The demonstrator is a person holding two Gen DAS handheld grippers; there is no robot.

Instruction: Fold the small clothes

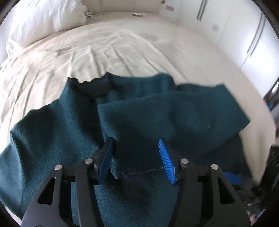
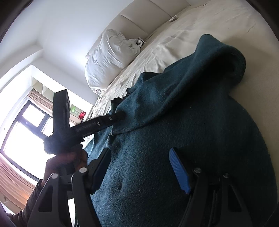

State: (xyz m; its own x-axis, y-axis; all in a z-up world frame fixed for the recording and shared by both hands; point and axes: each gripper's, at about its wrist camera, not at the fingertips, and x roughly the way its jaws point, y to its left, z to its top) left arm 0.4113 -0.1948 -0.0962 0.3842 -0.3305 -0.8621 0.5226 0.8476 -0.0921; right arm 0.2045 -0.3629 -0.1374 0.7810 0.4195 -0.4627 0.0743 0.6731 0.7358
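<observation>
Both claws wide, green garment on bed.
Your left claw [image 1: 135,157] gapes over a raised fold of the teal fleece garment [image 1: 73,132], gripping nothing; your right claw [image 2: 139,167] gapes above it too, on the bed [image 1: 122,52].

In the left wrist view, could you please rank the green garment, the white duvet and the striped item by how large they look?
1. Green garment, by far the largest, though it lies nearest the camera.
2. White duvet, bundled at the far end of the bed.
3. Striped item, a small patch beside the duvet.
</observation>
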